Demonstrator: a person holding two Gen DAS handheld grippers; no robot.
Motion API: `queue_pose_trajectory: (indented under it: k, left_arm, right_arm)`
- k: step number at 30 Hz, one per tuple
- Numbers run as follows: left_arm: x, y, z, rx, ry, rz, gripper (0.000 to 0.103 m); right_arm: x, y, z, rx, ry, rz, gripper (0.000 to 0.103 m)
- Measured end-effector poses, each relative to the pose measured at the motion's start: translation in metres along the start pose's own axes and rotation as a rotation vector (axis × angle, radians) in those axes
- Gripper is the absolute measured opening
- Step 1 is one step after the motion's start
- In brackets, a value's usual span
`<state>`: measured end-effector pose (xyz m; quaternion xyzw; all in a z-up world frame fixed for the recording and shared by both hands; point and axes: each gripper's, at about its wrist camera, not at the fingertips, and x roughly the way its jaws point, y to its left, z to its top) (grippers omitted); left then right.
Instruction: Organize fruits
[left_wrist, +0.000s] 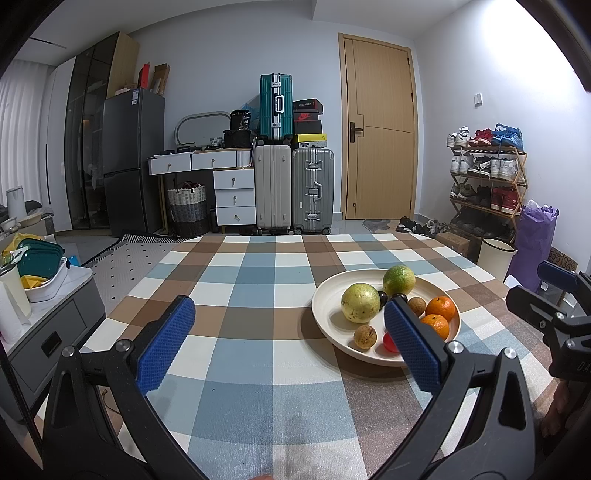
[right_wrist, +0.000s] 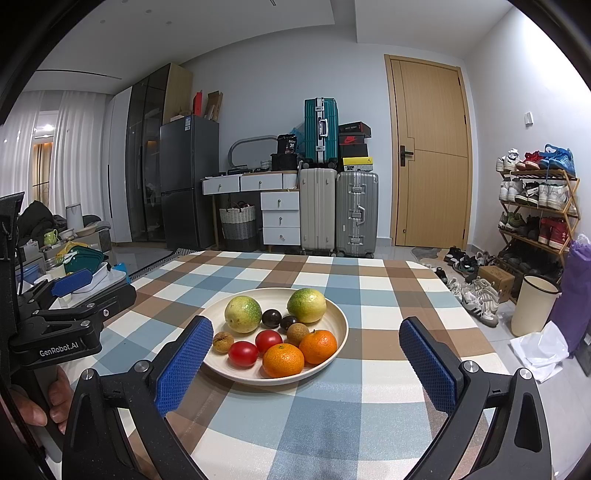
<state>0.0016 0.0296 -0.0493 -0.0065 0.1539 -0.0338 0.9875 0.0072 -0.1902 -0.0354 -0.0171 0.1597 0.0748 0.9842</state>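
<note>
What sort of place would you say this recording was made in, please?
Most likely a lived-in home, a small flat's main room: a fridge, stacked suitcases by the door, a full shoe rack, and a checked-cloth table holding a fruit plate.

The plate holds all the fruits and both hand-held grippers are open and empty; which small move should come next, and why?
Probably ease the right hand-held gripper forward and down toward the nearest orange. It faces the plate directly with its jaws wide, and that fruit sits at the near rim.
</note>
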Motion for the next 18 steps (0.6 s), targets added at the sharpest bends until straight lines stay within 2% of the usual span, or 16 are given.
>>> queue_pose_trajectory:
  k: [18]
  left_arm:
    - [-0.0021,-0.0007,0.0006,0.000,0.001,0.000,0.102]
  right_arm:
    - [-0.0001,-0.0005,-0.0001,0.001,0.000,0.000,0.103]
